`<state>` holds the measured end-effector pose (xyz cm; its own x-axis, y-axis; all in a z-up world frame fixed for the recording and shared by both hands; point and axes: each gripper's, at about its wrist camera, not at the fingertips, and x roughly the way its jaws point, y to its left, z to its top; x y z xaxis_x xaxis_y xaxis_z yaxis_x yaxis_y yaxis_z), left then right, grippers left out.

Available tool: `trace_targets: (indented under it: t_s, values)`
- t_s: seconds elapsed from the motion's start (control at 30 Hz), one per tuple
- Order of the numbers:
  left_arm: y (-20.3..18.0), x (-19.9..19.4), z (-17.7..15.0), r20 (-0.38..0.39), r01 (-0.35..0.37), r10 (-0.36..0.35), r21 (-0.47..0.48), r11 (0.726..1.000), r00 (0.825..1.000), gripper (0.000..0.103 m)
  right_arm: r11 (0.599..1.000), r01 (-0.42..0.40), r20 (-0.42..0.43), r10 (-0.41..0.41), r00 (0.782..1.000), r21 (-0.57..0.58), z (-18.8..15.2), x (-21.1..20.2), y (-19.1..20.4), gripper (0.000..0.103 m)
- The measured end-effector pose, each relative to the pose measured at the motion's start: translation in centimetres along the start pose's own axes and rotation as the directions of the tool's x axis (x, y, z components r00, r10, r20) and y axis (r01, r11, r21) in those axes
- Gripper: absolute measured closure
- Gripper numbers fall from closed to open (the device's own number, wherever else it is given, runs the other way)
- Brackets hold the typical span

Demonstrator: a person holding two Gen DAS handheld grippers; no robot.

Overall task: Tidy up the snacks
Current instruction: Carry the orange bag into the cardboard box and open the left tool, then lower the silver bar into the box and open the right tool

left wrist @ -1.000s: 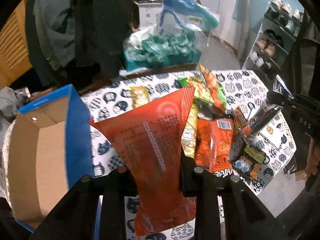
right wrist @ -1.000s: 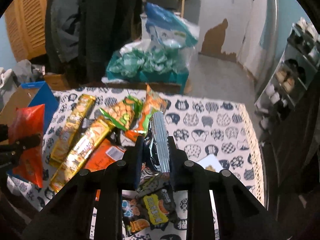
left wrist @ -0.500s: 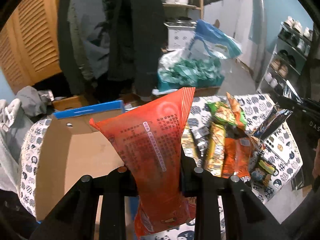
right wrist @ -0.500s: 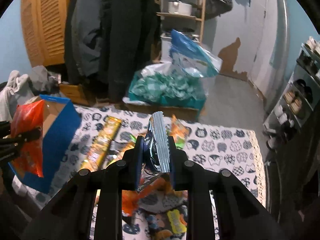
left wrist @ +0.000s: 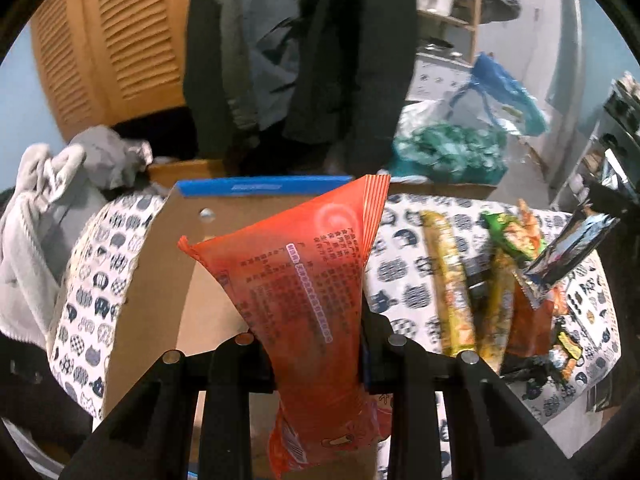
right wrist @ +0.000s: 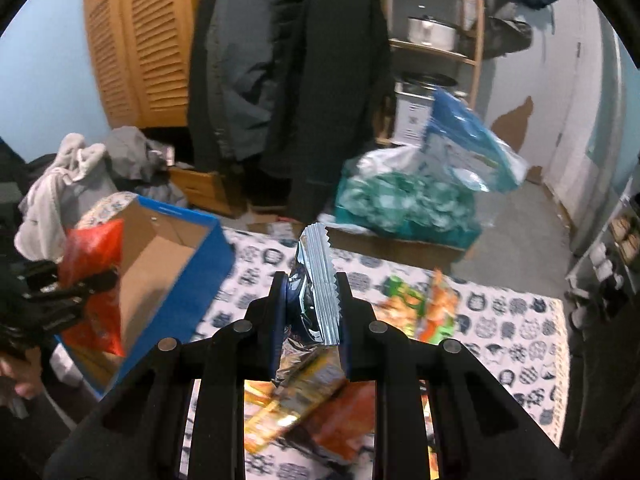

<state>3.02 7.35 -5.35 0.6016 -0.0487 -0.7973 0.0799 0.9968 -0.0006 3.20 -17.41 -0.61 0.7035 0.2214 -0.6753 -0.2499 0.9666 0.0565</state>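
**Red packet over the box, silver one trailing**

My left gripper (left wrist: 316,356) clenches the red snack packet (left wrist: 304,292), long axis upright, directly above the open cardboard box (left wrist: 168,280); the drop should be straight down. My right gripper (right wrist: 310,320) pinches the silver packet (right wrist: 318,276) over the table (right wrist: 500,332), the box far to its left. Loose snacks (left wrist: 476,300) lie right, nothing blocking.
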Motion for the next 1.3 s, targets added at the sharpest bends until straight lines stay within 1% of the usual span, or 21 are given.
trace_targets:
  t_s: [0.2,0.4,0.5,0.67,0.93,0.97,1.0,1.03,1.1,1.17,1.2,1.3]
  values:
    - [4.5,2.1,-1.0,-0.064,-0.053,0.049,-0.066,0.996,0.997,0.075,0.998,-0.052,-0.017,0.051,0.999,-0.039,1.4,1.5,3.6,0.083]
    - [7.3,5.0,-2.5,-0.15,-0.102,0.088,-0.092,0.99,0.985,0.075,0.993,-0.089,-0.03,0.087,0.996,-0.076,2.3,2.7,6.8,0.083]
    - [8.5,6.3,-3.2,-0.196,-0.115,0.091,-0.115,0.987,0.976,0.075,0.99,-0.109,-0.036,0.106,0.994,-0.091,2.6,3.1,7.9,0.083]
    - [9.9,7.6,-3.8,-0.243,-0.133,0.094,-0.151,0.98,0.966,0.074,0.985,-0.131,-0.051,0.126,0.991,-0.109,2.6,3.9,9.3,0.083]
    - [10.7,9.5,-4.7,-0.313,-0.133,0.072,-0.179,0.975,0.947,0.069,0.98,-0.156,-0.068,0.149,0.987,-0.127,2.6,4.5,10.7,0.083]
    - [10.7,9.7,-4.8,-0.324,-0.131,0.066,-0.185,0.974,0.944,0.068,0.979,-0.16,-0.067,0.153,0.986,-0.129,2.8,4.4,10.9,0.083]
    - [10.8,9.8,-4.8,-0.332,-0.134,0.066,-0.187,0.973,0.941,0.061,0.978,-0.164,-0.066,0.156,0.986,-0.131,2.8,4.3,11.0,0.083]
    - [10.9,9.8,-4.9,-0.336,-0.14,0.07,-0.19,0.972,0.939,0.057,0.977,-0.17,-0.065,0.163,0.984,-0.132,2.9,4.3,11.2,0.083]
    - [11.0,9.5,-4.7,-0.327,-0.142,0.071,-0.199,0.97,0.942,0.042,0.971,-0.197,-0.073,0.189,0.979,-0.136,3.3,4.3,11.8,0.083]
    - [10.9,8.9,-4.6,-0.307,-0.15,0.084,-0.196,0.969,0.948,0.033,0.961,-0.24,-0.094,0.229,0.969,-0.135,3.6,4.5,12.6,0.083]
    - [10.8,8.5,-4.5,-0.298,-0.157,0.095,-0.19,0.969,0.95,0.033,0.956,-0.259,-0.11,0.245,0.963,-0.137,3.7,4.7,13.0,0.083]
    - [10.5,7.1,-4.4,-0.272,-0.147,0.093,-0.186,0.971,0.958,0.032,0.94,-0.305,-0.159,0.282,0.946,-0.149,3.8,5.5,14.6,0.083]
